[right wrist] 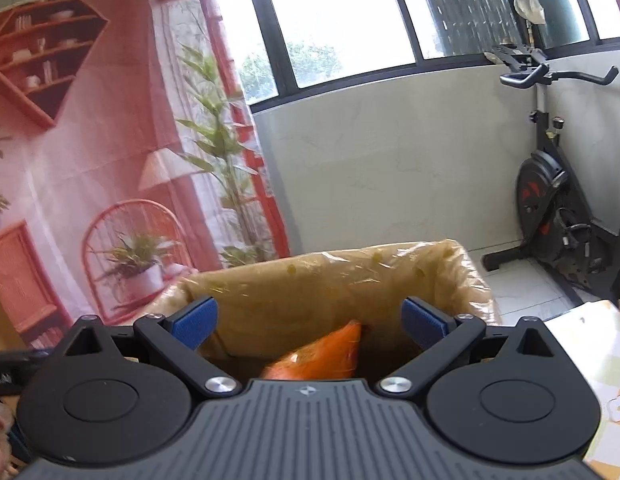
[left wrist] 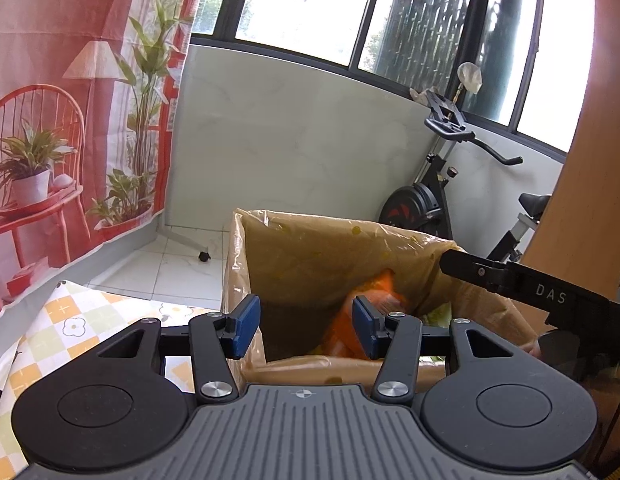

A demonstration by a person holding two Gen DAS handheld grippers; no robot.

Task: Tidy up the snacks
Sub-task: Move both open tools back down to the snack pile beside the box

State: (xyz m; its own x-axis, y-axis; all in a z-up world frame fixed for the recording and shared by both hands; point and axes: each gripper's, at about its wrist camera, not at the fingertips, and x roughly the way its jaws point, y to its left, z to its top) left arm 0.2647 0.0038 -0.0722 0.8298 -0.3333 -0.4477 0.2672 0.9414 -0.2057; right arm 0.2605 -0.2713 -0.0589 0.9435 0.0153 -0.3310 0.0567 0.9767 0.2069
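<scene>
Orange snack packet inside the cardboard box — a box lined with a clear plastic bag folded over its rim. In the right wrist view the packet is blurred and tilted, one corner raised toward the box's far wall; whether it rests on the bottom or is mid-fall cannot be told. Yellow-green items lie beside it in the box, too indistinct to name.

Left gripper poised over the near edge of the box, jaws about half apart, blue pads clear of everything; nothing is held. The packet lies beyond and below the gap between the pads, not touched by them.

Right gripper likewise over the box, jaws spread wide and empty — the packet appears low between its fingers without contact. Its black finger enters the left wrist view from the right, above the box's right rim.

Surroundings: checked tablecloth with flower print beside the box, printed pink backdrop to the left, exercise bike by the tiled wall, and windows above.
</scene>
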